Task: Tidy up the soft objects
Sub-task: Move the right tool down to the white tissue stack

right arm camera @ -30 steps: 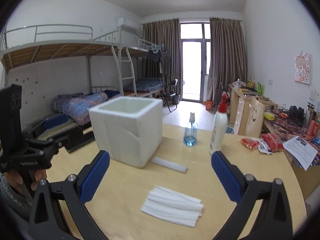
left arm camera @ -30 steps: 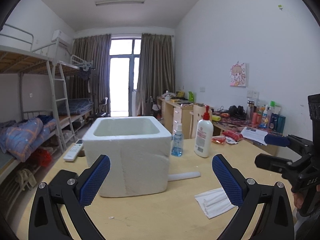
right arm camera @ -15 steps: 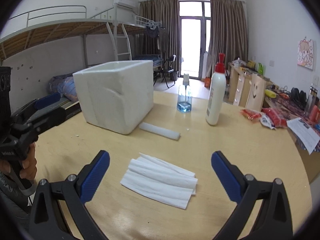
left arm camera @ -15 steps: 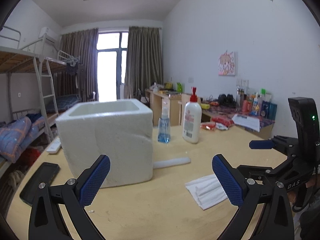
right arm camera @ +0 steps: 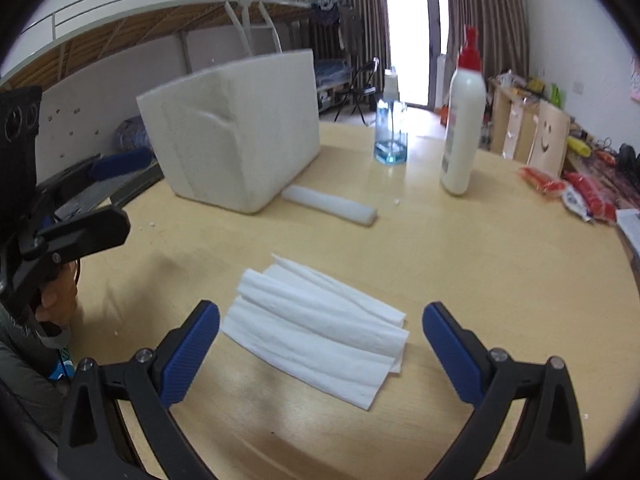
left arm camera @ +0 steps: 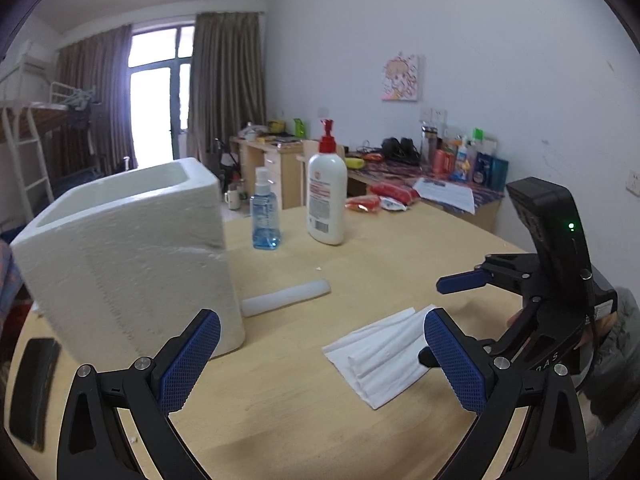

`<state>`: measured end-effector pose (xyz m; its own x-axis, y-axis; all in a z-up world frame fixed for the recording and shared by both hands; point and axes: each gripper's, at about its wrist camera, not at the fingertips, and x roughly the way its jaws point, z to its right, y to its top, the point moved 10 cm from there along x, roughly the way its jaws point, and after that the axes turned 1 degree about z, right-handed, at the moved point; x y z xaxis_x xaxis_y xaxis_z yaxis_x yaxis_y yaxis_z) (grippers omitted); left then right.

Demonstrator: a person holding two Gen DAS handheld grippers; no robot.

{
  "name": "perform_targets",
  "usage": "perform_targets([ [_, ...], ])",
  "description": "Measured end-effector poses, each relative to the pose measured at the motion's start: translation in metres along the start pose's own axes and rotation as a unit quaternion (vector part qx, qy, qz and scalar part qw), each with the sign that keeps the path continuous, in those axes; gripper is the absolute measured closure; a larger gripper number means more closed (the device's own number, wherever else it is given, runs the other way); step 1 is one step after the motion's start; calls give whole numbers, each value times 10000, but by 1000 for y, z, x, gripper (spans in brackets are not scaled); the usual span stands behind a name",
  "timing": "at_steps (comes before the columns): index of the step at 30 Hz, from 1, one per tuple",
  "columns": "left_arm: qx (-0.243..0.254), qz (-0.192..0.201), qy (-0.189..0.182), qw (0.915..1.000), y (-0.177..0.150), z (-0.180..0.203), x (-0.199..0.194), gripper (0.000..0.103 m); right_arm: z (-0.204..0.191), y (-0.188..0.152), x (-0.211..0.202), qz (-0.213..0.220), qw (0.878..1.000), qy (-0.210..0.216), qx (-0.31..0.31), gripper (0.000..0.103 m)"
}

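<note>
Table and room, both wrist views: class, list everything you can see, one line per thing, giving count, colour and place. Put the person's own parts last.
foam box: one, white, open-topped, far left of the table.
foam strip: one, white, lying at the box's foot.
folded tissues: one stack, white, nearest, between the right gripper's fingers.
spray bottle: one, clear with blue liquid, behind the strip.
pump bottle: one, white with red pump, right of the spray bottle.
snack packets: several, red, table's far right.
dark flat object: one, black, table's left edge.
left gripper: black, blue pads, open.
right gripper: black, blue pads, open.
</note>
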<state>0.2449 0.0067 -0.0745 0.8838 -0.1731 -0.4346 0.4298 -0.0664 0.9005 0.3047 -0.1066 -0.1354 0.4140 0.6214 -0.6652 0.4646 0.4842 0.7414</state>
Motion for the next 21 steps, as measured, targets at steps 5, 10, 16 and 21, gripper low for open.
perform_targets([
  [5,155,-182,-154,9996,-3,4,17,1,-2,-4,6,-165,9996,85,-202,14],
  [10,310,-481,-556,9968,-5,17,36,1,-4,-12,13,-380,9986,159,-323,24],
  [16,349,-662,-955,9926,-6,28,52,1,1,-25,24,-691,9965,-77,-463,30],
  [21,450,-748,-1079,9903,-3,34,59,1,13,-23,22,-638,9975,-47,-312,50],
])
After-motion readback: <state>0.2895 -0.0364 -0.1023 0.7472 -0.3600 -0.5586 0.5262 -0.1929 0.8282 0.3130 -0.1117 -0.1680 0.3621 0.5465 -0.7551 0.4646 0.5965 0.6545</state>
